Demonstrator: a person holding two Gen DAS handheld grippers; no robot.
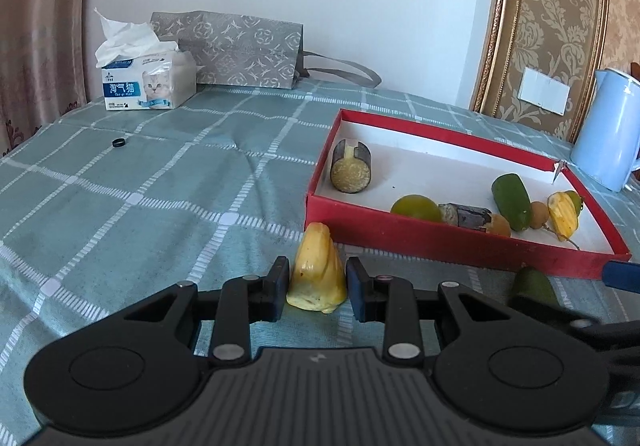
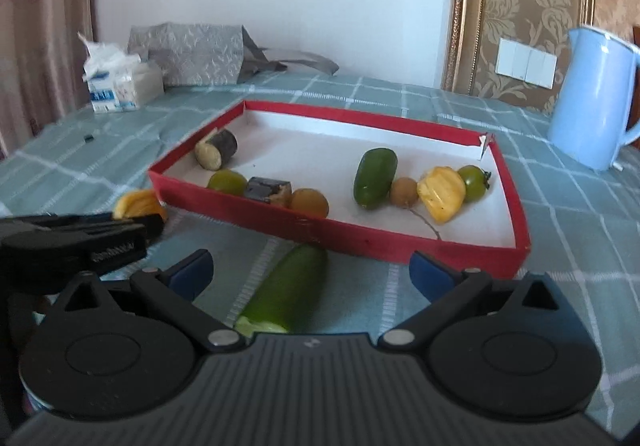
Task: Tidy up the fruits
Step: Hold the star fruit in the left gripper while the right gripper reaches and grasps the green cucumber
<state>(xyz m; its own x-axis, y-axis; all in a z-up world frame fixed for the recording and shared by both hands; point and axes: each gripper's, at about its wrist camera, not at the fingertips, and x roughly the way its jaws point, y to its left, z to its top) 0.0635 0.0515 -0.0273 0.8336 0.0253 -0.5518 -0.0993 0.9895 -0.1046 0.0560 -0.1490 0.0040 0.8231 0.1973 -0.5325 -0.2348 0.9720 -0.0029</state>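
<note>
Left wrist view first: the left gripper has its jaws drawn in tight on the yellow jackfruit piece, one dark pad pressing each flank, the fruit's base resting on the checked tablecloth right between the fingertips. Just beyond the fingers and off to their right sits the red tray, its near wall almost touching the jackfruit's tip. Inside it: a sugarcane chunk at the far left corner, then a round green fruit, a second dark cane piece, a green cucumber piece, a small brown longan and another yellow jackfruit pod. Far ahead to the left, a tissue box; far right, a blue jug. Over to the right wrist view: the right gripper stands wide open, holding nothing, and a long green cucumber lies on the cloth between its blue-tipped fingers, touching neither. The tray's near wall runs just past the fingertips.
</note>
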